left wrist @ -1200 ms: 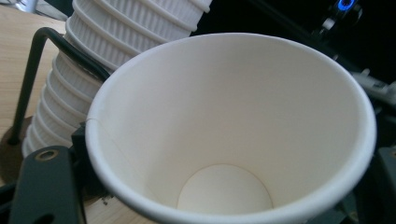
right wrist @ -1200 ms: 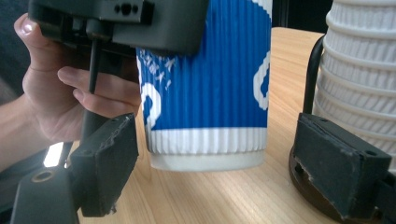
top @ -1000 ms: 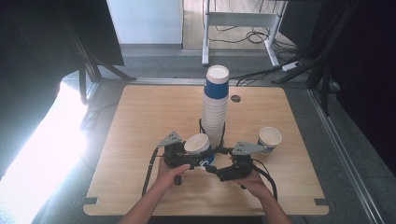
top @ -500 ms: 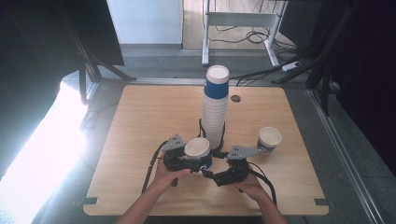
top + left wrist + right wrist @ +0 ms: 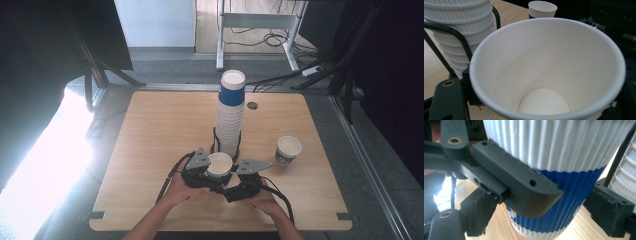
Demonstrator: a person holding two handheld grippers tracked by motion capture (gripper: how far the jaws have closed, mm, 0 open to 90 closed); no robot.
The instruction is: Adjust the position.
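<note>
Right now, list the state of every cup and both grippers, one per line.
Held cup: upright, empty, gripped from both sides.
Cup stack: tall, upright in its wire holder.
Lone cup: upright, standing free on the table.
Left gripper: pinching the held cup's rim.
Right gripper: jaws wide around that cup's body, just closing a little.

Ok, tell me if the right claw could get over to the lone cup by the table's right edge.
Probably yes: the lone cup stands apart on bare table just beyond the right claw, nothing between them. First that claw must clear the held cup between its jaws.

Cup stack (image 5: 230, 117) just behind held cup (image 5: 219, 164)
</note>
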